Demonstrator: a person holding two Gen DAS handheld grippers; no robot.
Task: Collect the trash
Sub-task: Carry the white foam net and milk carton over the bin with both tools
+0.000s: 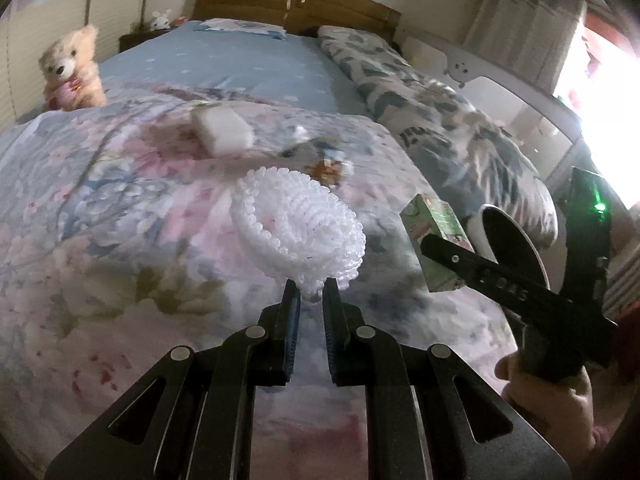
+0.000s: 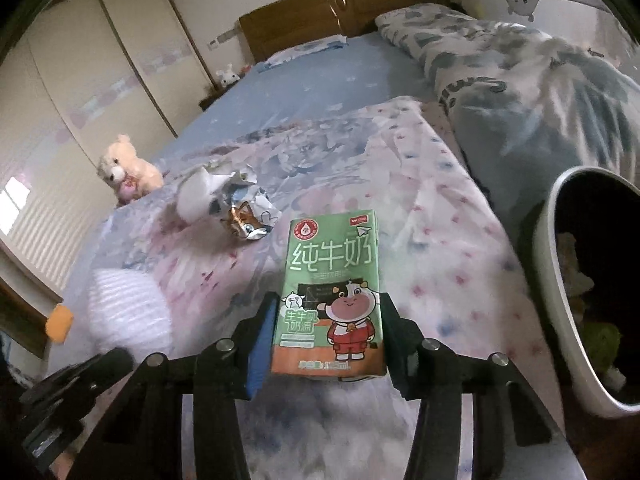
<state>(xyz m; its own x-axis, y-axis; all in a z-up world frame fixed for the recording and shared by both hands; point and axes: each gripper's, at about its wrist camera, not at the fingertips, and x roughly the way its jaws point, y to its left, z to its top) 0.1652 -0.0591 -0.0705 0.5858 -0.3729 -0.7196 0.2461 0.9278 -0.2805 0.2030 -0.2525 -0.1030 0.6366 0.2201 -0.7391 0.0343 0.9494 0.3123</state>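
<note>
My left gripper [image 1: 311, 294] is shut on the edge of a white foam net sleeve [image 1: 298, 224], which it holds up over the floral quilt [image 1: 120, 220]. In the right wrist view that sleeve [image 2: 128, 312] is a white blur at lower left. My right gripper [image 2: 328, 328] is shut on a green milk carton [image 2: 336, 288], upright and clear of the bed; the carton [image 1: 434, 236] also shows at the right of the left wrist view. Crumpled wrappers [image 2: 246, 218] and white paper [image 2: 196, 196] lie on the quilt further back. A white-rimmed bin [image 2: 556, 280] with trash inside stands to the right.
A teddy bear [image 1: 72, 72] sits at the bed's left edge. A rolled patterned duvet [image 1: 440, 120] lies along the right side, with the wooden headboard [image 1: 296, 4] behind. A wardrobe [image 2: 80, 80] lines the left wall. A person's hand [image 1: 548, 396] holds the right gripper's handle.
</note>
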